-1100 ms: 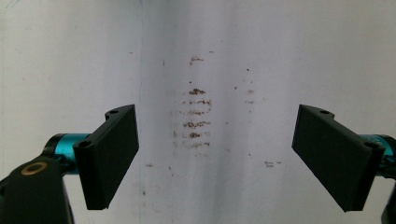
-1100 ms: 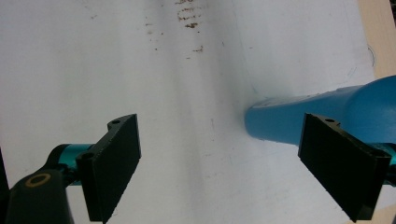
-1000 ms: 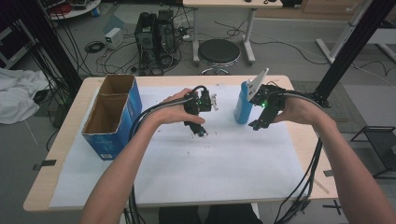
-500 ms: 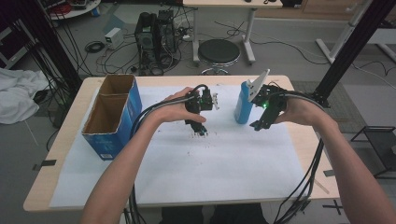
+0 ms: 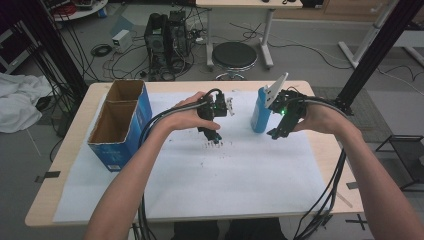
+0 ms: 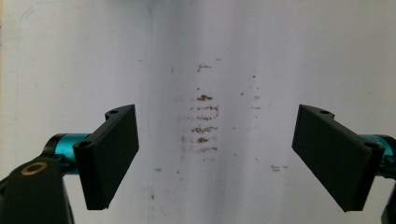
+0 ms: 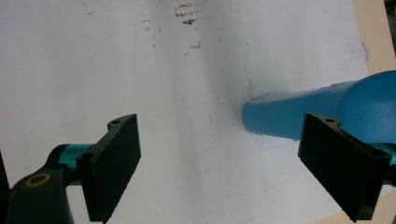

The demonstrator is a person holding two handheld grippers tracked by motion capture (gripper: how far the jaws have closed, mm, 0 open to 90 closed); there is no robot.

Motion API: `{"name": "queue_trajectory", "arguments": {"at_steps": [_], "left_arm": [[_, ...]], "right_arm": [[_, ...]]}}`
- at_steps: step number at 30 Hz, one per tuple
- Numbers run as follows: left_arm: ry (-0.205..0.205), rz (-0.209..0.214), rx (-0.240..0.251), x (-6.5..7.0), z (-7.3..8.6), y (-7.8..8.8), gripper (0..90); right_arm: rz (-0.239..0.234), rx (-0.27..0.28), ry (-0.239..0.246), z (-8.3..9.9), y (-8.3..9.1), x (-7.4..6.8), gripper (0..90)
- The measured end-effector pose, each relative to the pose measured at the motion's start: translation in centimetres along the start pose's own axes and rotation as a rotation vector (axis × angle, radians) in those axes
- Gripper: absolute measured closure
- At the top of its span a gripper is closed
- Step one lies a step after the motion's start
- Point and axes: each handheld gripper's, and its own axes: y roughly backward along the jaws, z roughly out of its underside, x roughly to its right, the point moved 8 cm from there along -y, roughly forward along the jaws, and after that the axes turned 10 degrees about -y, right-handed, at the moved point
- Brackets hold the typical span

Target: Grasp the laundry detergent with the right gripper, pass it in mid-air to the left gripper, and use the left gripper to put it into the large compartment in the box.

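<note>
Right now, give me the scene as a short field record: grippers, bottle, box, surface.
left gripper: open, holds nothing, over brown marks on the paper
right gripper: open, beside the bottle, not gripping it
bottle: blue, upright on the paper, just left of the right gripper in the high view
box: blue cardboard, open top, two compartments, at the table's left
paper: white sheet covering the table

Bare forearms; each black gripper, left (image 5: 214, 135) and right (image 5: 274, 133), has flat rectangular pads, teal fittings, a brass-ringed screw; black cables trail.
</note>
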Motion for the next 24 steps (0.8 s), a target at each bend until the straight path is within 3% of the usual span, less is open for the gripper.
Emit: {"name": "queue_trajectory", "arguments": {"at_steps": [4, 10, 11, 13, 17, 18, 19, 20, 22, 23, 24], "left_arm": [[0.006, 0.004, 0.003, 0.3, 0.3, 0.1, 14.7], [-0.005, -0.005, 0.003, 0.2, 0.2, 0.3, 14.7], [-0.011, -0.001, 0.001, 0.2, 0.3, 0.3, 14.7], [0.009, 0.002, 0.016, 0.4, 0.2, 0.3, 14.7], [-0.008, -0.002, 0.003, 0.4, 0.3, 0.5, 14.7], [-0.009, -0.005, 0.002, 0.4, 0.3, 0.7, 14.7], [-0.009, -0.005, 0.002, 0.4, 0.3, 0.7, 14.7], [-0.010, -0.012, -0.002, 0.4, 0.3, 0.8, 14.7], [-0.011, -0.010, 0.006, 0.5, 0.2, 0.8, 14.7], [-0.009, -0.006, 0.004, 0.6, 0.2, 0.9, 14.7], [-0.016, -0.014, -0.007, 0.6, 0.3, 1.0, 14.7]], "right_arm": [[0.011, -0.014, -0.010, -0.1, -0.1, -0.1, 12.2], [0.037, -0.052, -0.062, 0.1, -0.1, -0.2, 12.2], [0.046, -0.088, -0.150, 0.5, 0.2, -0.4, 12.2], [0.053, -0.089, -0.179, 0.5, 0.3, -0.3, 12.2], [0.058, -0.084, -0.229, 0.5, 0.4, -0.2, 12.2], [0.076, -0.093, -0.275, 0.6, 0.4, -0.1, 12.2], [0.076, -0.093, -0.275, 0.6, 0.4, -0.1, 12.2], [0.089, -0.099, -0.325, 0.8, 0.3, -0.1, 12.2], [0.090, -0.097, -0.369, 0.9, 0.3, -0.1, 12.2], [0.090, -0.097, -0.369, 0.9, 0.3, -0.1, 12.2], [0.103, -0.096, -0.433, 1.0, 0.2, -0.2, 12.2]]}}
